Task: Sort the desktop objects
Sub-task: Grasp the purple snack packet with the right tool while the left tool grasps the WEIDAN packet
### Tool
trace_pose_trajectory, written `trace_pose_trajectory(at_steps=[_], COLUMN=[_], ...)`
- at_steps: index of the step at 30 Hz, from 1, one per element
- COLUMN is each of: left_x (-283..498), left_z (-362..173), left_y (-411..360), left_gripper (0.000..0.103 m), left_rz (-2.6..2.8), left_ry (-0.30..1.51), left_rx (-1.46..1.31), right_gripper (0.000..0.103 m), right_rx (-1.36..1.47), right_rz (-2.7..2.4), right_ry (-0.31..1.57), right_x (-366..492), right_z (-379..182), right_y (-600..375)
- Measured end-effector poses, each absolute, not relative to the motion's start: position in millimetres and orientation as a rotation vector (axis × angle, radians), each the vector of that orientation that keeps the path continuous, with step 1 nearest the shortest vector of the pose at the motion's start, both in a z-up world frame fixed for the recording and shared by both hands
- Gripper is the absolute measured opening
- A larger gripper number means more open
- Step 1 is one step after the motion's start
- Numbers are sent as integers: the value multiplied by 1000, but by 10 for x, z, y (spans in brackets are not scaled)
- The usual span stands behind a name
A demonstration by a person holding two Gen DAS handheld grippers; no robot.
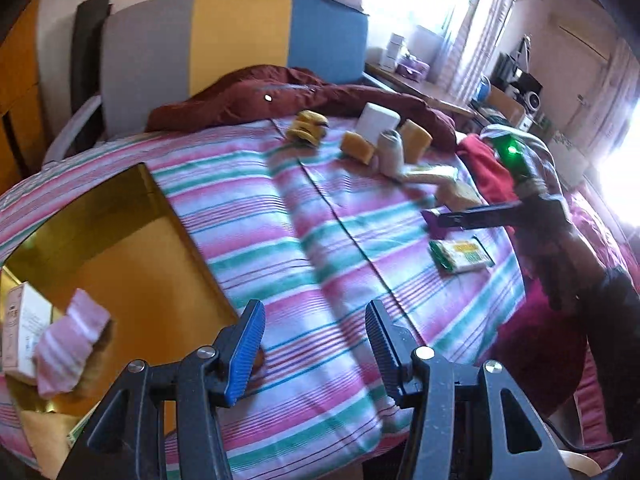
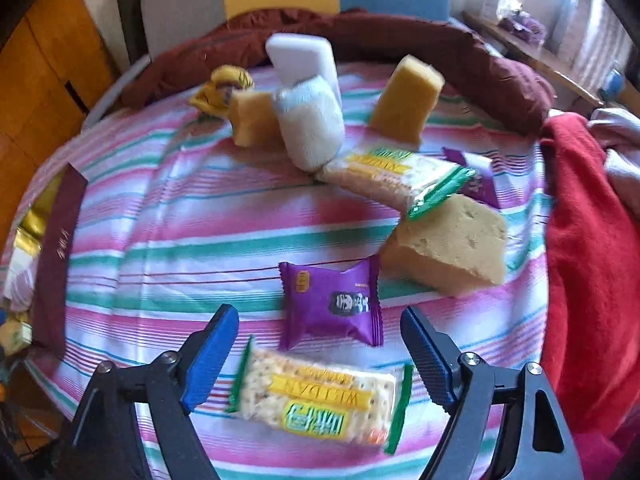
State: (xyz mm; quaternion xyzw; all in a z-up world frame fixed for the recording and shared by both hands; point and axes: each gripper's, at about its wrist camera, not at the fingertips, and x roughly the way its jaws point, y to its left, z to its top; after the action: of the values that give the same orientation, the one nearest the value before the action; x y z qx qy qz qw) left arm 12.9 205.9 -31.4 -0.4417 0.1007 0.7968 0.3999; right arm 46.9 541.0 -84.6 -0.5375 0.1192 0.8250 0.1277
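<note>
"Nearest the bed's front edge, what did the right gripper [image 2: 320, 354] have under it?"

"A cracker packet [image 2: 320, 408] with green ends, lying flat and crosswise on the striped bedcover [image 2: 168, 208]. The jaws stood wide, one pad on each side of it and clear of it, gripping nothing."

"So how should that pick have gone?"

"I'd have squared the fingers to the packet's long sides, come straight down and closed gently, since crackers crush and the wrapper looked slippery. Just beyond lay a purple snack pouch [image 2: 332, 306], near enough that a careless fingertip could have dragged it along."

"And the left gripper [image 1: 316, 346]?"

"About half open and empty, hovering over the cover beside the gold box [image 1: 132, 264] at the bed's left edge. That box already held a striped cloth roll [image 1: 70, 346] and a white carton [image 1: 26, 322], so I judged it the place things were being sorted into."

"Further back?"

"Toward the middle, a pale sponge block [image 2: 448, 244] touched a second cracker packet [image 2: 396, 180], with another purple pouch [image 2: 480, 178] partly hidden behind. Near the far edge stood a rolled white cloth [image 2: 312, 128], two yellow sponges [image 2: 408, 96], a white bar [image 2: 300, 60] and a yellow knotted item [image 2: 222, 88], too blurred to name, all before a maroon blanket [image 2: 420, 40]."

"Any risk?"

"Soft bedding gives; pressing down could have buried the packet's edges."
</note>
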Motion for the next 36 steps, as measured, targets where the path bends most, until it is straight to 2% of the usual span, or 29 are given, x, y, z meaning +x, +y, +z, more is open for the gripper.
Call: trace_pose_trajectory(at_steps=[4,6,8,16,24,27,31,36], left_x=[152,164,161,195,477,622,820,906], left_z=[-387,-431,-476,-667,-759,-779,-825,-904], left_y=[2195,2279,2350,2764,3439,3713,4068,4436], left_gripper=[53,53,53,53,53,59,65,65], left_rz=[1990,1972,1957,1865,1719,1632,1521,1424], left_ry=[289,309,322,364,536,636,778,870], left_rx=[-1138,-1150,-1160,-1190,-1024,-917,-790,-740], right_gripper=[82,72,51,47,47,47,47,47], right_rx=[-1584,-1586,-1595,-1573,-1317,-1184,-1089,-1037], right_rz=[2398,2402,2397,2454,2625,2632,2610,2589], right_ry=[327,308,307,305,591,675,743,795], right_x=[374,356,352,397,639,741,828,804], right_z=[-969,-1010,-1061,-1019,-611,-480,-394,-373], right_y=[5463,5478,5503,5516,5736,5878,5978,6069])
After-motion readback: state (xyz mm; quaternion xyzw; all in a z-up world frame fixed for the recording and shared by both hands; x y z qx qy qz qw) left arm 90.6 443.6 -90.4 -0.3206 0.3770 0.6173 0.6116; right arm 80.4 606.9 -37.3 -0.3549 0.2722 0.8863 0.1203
